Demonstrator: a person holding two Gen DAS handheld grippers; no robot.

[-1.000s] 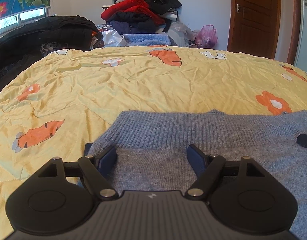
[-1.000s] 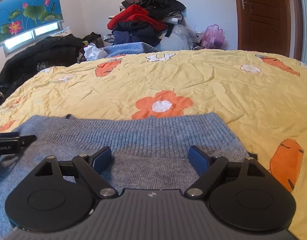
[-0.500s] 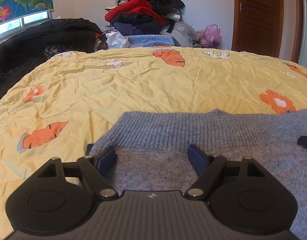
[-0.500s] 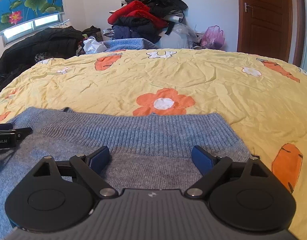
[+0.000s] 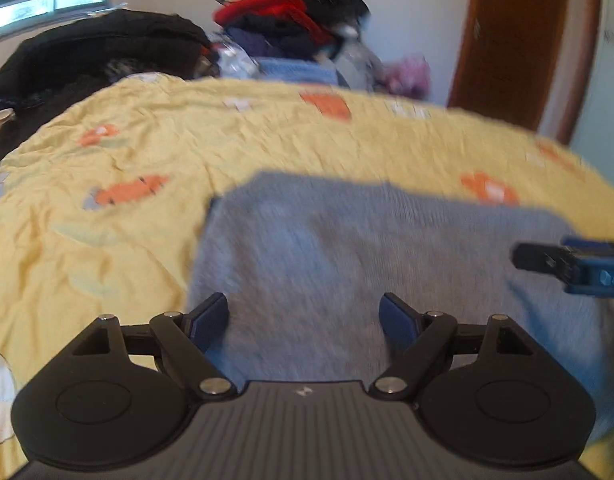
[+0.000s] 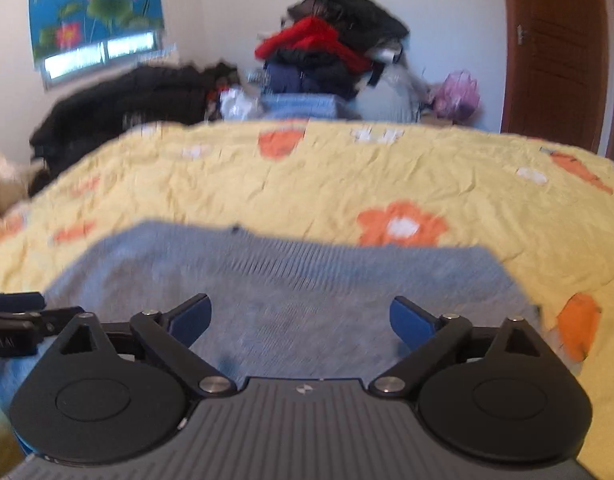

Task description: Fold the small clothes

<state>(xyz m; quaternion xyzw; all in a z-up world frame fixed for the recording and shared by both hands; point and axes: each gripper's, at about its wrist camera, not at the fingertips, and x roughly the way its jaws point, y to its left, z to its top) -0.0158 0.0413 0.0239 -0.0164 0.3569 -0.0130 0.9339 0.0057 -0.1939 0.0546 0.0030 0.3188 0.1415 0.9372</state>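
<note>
1. Looking through the left wrist view: the blue-grey knit sweater (image 5: 347, 248) lies flat on the yellow bedspread (image 5: 147, 168) near its front edge, ribbed hem toward the far side. The left gripper (image 5: 303, 316) hovers over the sweater's left part, fingers spread wide, pinching nothing. The right gripper's tip pokes in at the right edge.
2. Right wrist view: right gripper (image 6: 299, 316) sits over the sweater's (image 6: 307, 280) right part, fingers spread, holding nothing; bedspread (image 6: 347, 176) shows beyond.
3. Progress, as a judgement: the garment looks smoothed out, no fold visible yet; side folds and halving remain. Both views are blurred, so fine creases are unclear.
</note>
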